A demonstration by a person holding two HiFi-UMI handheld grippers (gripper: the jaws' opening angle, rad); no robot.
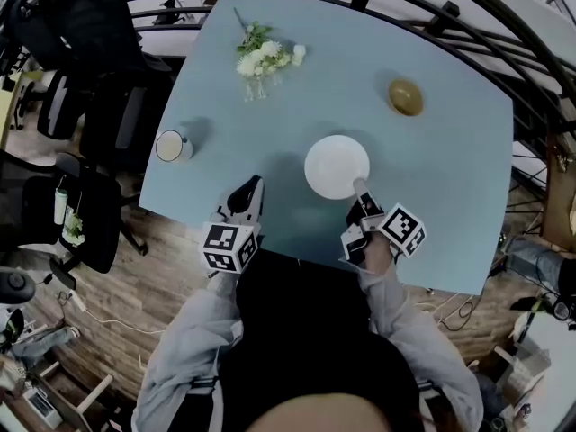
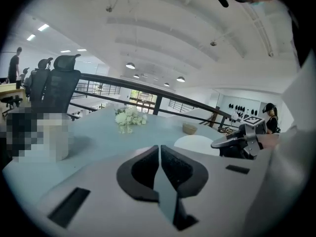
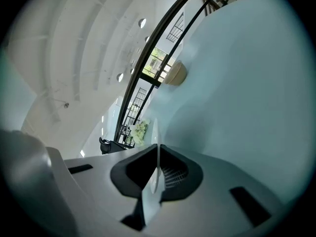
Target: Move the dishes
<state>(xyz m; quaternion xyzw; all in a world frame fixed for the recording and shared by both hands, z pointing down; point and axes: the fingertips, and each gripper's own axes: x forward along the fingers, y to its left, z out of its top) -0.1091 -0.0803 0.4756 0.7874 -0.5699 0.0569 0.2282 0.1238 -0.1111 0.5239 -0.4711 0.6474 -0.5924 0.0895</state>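
A white plate [image 1: 335, 165] lies on the pale blue table [image 1: 432, 178], near its front edge. My right gripper [image 1: 361, 193] is shut on the plate's near rim. In the right gripper view the plate [image 3: 156, 132] shows edge-on, pinched between the jaws of the right gripper [image 3: 157, 158]. My left gripper [image 1: 254, 187] hovers to the left of the plate, apart from it, shut with nothing in it. In the left gripper view the left gripper [image 2: 159, 154] has its pads pressed together; the plate [image 2: 196, 143] and the right gripper [image 2: 237, 141] show beyond it to the right.
A small tan bowl [image 1: 405, 97] sits at the back right of the table. A white mug [image 1: 171, 146] stands by the left edge. White flowers [image 1: 264, 58] lie at the back. Black office chairs [image 1: 81, 106] stand left of the table, a black railing [image 1: 468, 34] behind it.
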